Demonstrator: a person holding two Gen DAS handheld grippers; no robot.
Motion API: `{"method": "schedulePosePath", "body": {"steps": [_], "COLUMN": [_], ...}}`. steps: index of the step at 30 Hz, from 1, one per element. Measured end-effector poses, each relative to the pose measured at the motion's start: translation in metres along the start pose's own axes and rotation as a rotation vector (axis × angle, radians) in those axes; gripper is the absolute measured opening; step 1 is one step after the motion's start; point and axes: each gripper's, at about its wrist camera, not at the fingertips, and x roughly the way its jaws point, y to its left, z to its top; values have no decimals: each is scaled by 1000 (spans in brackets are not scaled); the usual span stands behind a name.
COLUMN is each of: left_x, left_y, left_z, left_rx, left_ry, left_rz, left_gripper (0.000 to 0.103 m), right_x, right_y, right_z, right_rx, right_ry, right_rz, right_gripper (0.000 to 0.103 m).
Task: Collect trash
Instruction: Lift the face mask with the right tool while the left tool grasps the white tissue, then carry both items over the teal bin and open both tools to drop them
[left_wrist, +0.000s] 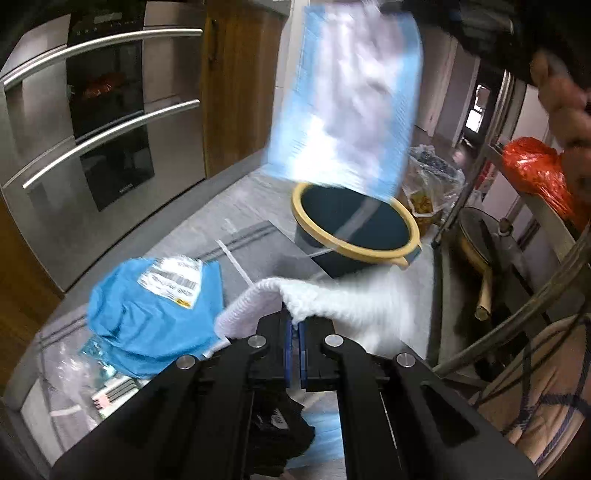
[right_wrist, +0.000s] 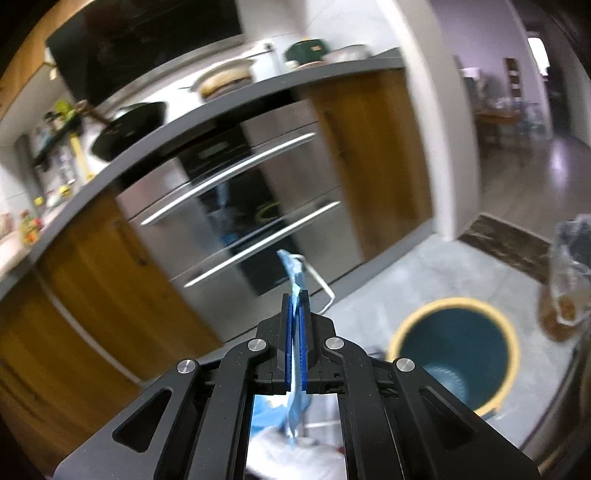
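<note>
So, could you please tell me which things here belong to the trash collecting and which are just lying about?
For the job: face mask, white cloth, blue mailing bag, bin.
Lying about: oven, red bag, pan.

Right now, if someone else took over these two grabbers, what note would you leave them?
Left gripper: shut on a white cloth.
Right gripper: shut on a blue mask, which hangs above the bin.
Still on the floor: blue bag, clear wrappers.
Done: two pieces picked up.
Left: drop both in the bin, then fetch the rest.
</note>
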Motion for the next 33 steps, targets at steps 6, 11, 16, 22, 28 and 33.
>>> {"method": "schedulePosePath", "body": {"steps": [6, 11, 16, 22, 28, 33], "left_x": [2, 12, 27, 61, 97, 122], "left_y": [10, 12, -1, -24, -43, -64], "left_z": [28, 57, 90, 118, 140, 156], "left_rx": [17, 17, 46, 99, 102, 118], "left_ry": [-3, -22, -45, -39, -31, -51], "left_rz": [79, 95, 73, 47, -4, -45], "left_gripper": [2, 2, 2, 2, 2, 2], "right_x": [12, 13, 19, 29, 48, 61], "right_y": [-31, -43, -58, -94, -138, -169], "right_z": [0, -2, 0, -1, -10, -23], "right_rx": [32, 23, 26, 76, 165, 228], "right_ry": [17, 21, 18, -4, 18, 51], "right_rz": [-96, -154, -216, -292, -382, -472], "right_gripper": [4, 4, 4, 4, 4, 4]}}
